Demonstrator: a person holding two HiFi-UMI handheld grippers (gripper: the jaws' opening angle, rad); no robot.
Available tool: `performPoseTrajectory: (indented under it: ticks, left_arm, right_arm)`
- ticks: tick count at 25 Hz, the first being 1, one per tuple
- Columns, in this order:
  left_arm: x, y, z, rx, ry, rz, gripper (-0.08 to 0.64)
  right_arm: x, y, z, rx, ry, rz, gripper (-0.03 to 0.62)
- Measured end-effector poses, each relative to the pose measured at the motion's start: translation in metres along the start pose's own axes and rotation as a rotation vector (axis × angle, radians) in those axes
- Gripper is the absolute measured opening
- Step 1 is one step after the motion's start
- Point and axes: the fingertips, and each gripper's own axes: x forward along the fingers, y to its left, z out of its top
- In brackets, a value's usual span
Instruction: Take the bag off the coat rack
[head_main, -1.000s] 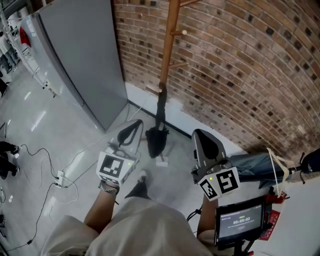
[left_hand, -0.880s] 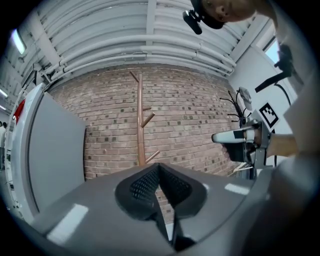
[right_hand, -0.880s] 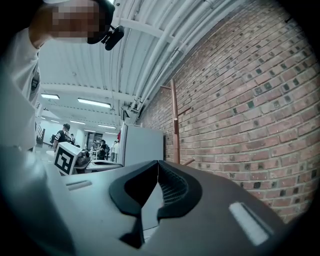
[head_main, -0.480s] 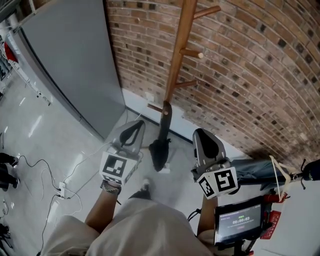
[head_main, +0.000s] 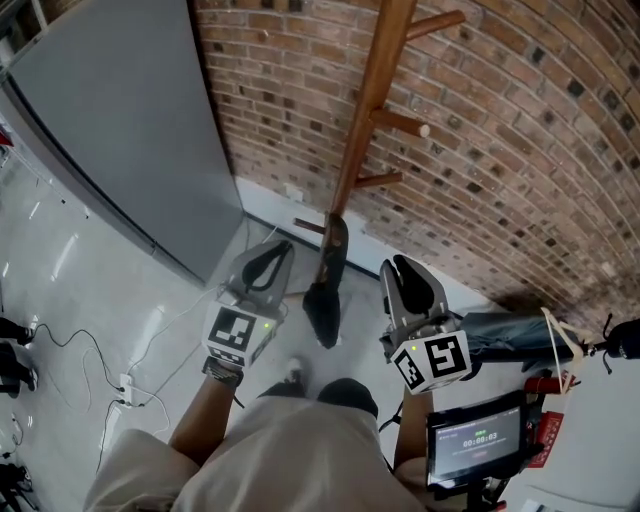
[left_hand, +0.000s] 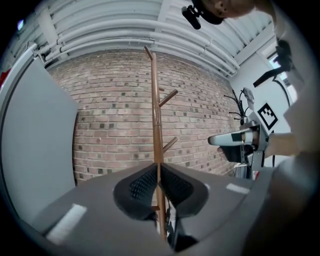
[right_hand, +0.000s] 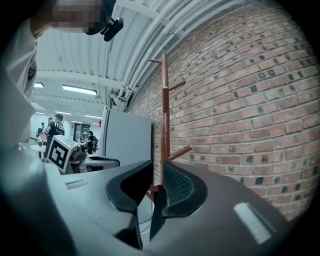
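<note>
1. Change since a second ago: the head view looks higher up the tall brown wooden coat rack (head_main: 372, 108), so more of its upper pegs show. Both claws have moved closer to the rack.
2. Jaws on both sides were pressed together then and are opening now. The left claw (head_main: 264, 264) shows only a thin slit. The right claw (head_main: 408, 282) is released wider. Neither has anything between its pads; the far rack pole merely shows through each gap.
3. The slim black fabric bag (head_main: 325, 275) still hangs on the rack, from a short low peg (head_main: 312, 225) close to the pale glossy floor (head_main: 90, 290). It sits between the two claws and ahead of them, touched by neither.
4. Its long axis runs straight down along the pole. The narrow strap end is up at the peg and the fuller end points at the floor.
5. It looks dark, limp and narrow, widening toward the bottom. Finer detail is too small to make out.
6. The rack stands just in front of the red brick wall (head_main: 520, 130).
</note>
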Motion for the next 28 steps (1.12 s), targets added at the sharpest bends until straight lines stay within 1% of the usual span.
performPoseTrajectory:
  ticks: [3, 7, 10, 12, 15, 22, 28]
  left_arm:
    - [0.006, -0.003, -0.012, 0.012, 0.018, -0.011, 0.034]
    - [0.015, -0.007, -0.031, 0.028, 0.046, -0.018, 0.053]
    - [0.022, -0.01, -0.049, 0.044, 0.086, -0.022, 0.071]
    - [0.025, -0.012, -0.062, 0.04, 0.118, -0.019, 0.077]
    - [0.031, -0.013, -0.077, 0.017, 0.142, -0.014, 0.08]
    - [0.051, -0.012, -0.111, 0.009, 0.186, -0.02, 0.097]
    - [0.066, -0.017, -0.137, 0.013, 0.212, -0.05, 0.107]
  right_arm:
    - [0.008, -0.004, -0.013, 0.002, 0.03, 0.009, 0.087]
    - [0.022, -0.005, -0.037, 0.016, 0.082, 0.055, 0.107]
    - [0.034, -0.005, -0.056, 0.031, 0.128, 0.08, 0.121]
    - [0.04, -0.004, -0.069, 0.036, 0.154, 0.092, 0.13]
    - [0.048, -0.003, -0.085, 0.041, 0.187, 0.109, 0.144]
    - [0.069, -0.004, -0.118, 0.061, 0.248, 0.116, 0.163]
    - [0.083, 0.005, -0.14, 0.027, 0.3, 0.107, 0.17]
